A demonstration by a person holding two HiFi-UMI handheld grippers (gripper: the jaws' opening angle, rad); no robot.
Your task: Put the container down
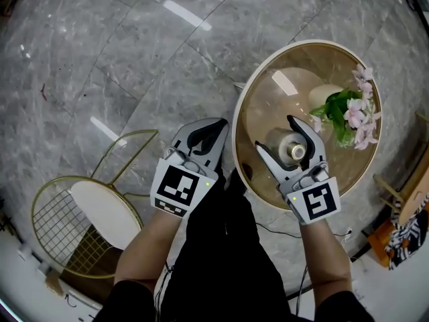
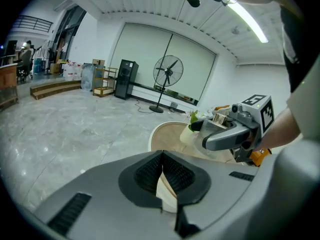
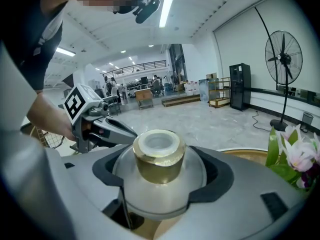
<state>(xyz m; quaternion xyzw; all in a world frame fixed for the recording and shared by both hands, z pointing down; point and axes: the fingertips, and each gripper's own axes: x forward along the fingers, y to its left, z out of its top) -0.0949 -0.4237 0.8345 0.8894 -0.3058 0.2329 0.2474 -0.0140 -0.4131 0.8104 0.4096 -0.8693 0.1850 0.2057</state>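
We could not see inside the frosted container (image 3: 159, 176), its base hidden by our right gripper (image 1: 284, 142) clamped round it over the round table (image 1: 236, 122), our left gripper (image 1: 214, 127) closed on nothing.

The right gripper (image 1: 276, 136) clasps a gold-necked container (image 1: 293, 151) over the round glass surface (image 1: 255, 106); pink flowers (image 1: 356, 113) stand near its right edge.

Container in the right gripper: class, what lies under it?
The round table lies under the container, which the right gripper clamps. The jaws cover its base, so contact with the tabletop cannot be judged.
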